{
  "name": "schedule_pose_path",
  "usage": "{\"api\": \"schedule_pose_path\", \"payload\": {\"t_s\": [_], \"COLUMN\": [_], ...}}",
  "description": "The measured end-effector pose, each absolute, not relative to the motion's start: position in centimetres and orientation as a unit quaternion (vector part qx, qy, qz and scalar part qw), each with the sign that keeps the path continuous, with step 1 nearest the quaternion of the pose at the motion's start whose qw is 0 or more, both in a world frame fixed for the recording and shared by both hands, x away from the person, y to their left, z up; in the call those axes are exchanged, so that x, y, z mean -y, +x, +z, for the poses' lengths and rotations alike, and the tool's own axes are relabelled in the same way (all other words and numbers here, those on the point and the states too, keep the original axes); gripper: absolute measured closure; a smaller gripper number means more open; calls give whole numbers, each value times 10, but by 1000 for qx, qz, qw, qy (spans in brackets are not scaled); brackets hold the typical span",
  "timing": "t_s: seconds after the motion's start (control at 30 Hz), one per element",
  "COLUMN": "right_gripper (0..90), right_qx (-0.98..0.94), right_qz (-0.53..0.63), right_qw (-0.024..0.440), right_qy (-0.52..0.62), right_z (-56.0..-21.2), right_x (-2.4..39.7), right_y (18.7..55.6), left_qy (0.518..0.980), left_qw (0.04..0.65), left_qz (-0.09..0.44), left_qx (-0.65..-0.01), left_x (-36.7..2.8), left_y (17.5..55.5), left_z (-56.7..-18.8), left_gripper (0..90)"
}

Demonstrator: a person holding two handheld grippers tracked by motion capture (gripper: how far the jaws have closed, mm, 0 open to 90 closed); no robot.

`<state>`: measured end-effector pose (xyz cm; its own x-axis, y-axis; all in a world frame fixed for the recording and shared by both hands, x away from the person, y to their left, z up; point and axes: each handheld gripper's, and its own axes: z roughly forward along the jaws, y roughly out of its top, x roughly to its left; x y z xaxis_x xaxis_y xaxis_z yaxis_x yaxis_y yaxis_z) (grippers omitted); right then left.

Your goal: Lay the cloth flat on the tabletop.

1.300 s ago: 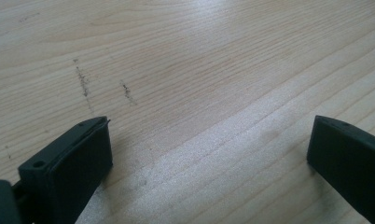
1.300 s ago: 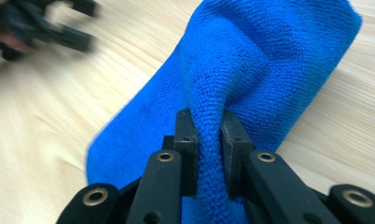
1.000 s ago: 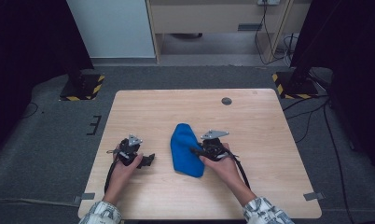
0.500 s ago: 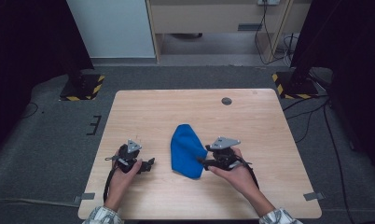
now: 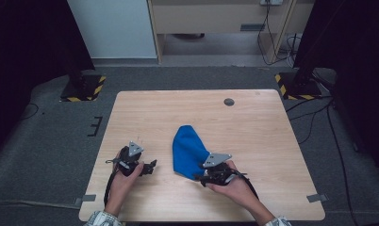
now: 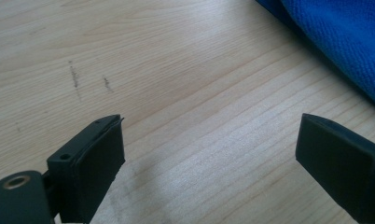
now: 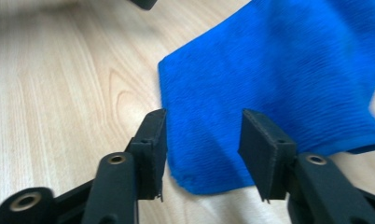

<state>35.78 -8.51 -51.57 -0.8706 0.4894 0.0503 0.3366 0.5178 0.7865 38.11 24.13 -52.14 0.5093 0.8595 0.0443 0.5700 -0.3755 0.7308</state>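
Observation:
A blue cloth (image 5: 187, 149) lies folded near the middle of the wooden table (image 5: 253, 127), tapering toward the far side. My right gripper (image 5: 202, 178) is at the cloth's near right corner. In the right gripper view the cloth (image 7: 269, 70) lies between and under the half-open fingers (image 7: 150, 140) of my right gripper (image 7: 202, 144). These jaws have just been closing, and the pads do not press the cloth. My left gripper (image 5: 151, 167) rests left of the cloth. In its own view the left gripper (image 6: 209, 163) stands wide open over bare wood, with the cloth's edge (image 6: 344, 42) at the top right.
A dark round grommet (image 5: 229, 101) sits in the table's far right part. Black stands with yellow-striped bases (image 5: 81, 89) stand on the grey floor beyond both far corners. A cabinet stands behind the table.
My right hand has drawn back from the cloth's right side to its near corner. My left hand has shifted slightly toward the near edge.

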Motion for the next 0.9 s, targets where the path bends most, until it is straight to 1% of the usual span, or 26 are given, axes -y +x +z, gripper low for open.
{"api": "schedule_pose_path", "payload": {"t_s": [0.07,0.27,0.37,0.43,0.5,0.53,0.6,0.67,0.77,0.83,0.9], "right_gripper": [472,442,435,451,492,529,621,712,816,856,863], "right_qx": [-872,-880,-886,-886,-885,-885,-887,-886,-884,-884,-881], "right_qz": [420,405,396,396,397,397,392,393,393,392,395], "right_qw": [84,70,70,71,72,75,89,89,92,92,90], "right_qy": [235,237,230,230,232,232,227,232,236,237,244], "right_z": [-519,-528,-531,-531,-531,-531,-531,-531,-531,-531,-529], "right_x": [84,82,80,80,81,81,82,85,87,87,87], "right_y": [356,358,357,357,357,358,358,362,366,368,369], "left_qy": [806,810,808,808,809,809,809,810,811,813,814], "left_qw": [332,324,325,326,326,327,328,327,327,325,325], "left_qz": [213,212,216,215,214,213,213,212,212,211,212], "left_qx": [-442,-440,-442,-442,-441,-440,-440,-439,-437,-435,-432], "left_x": [-240,-239,-241,-241,-240,-240,-240,-240,-238,-236,-235], "left_y": [381,377,376,376,376,376,376,376,376,377,376], "left_z": [-523,-524,-522,-523,-523,-523,-523,-524,-524,-524,-523], "left_gripper": [72,72,72,72,72,72,72,72,73,73,73]}}
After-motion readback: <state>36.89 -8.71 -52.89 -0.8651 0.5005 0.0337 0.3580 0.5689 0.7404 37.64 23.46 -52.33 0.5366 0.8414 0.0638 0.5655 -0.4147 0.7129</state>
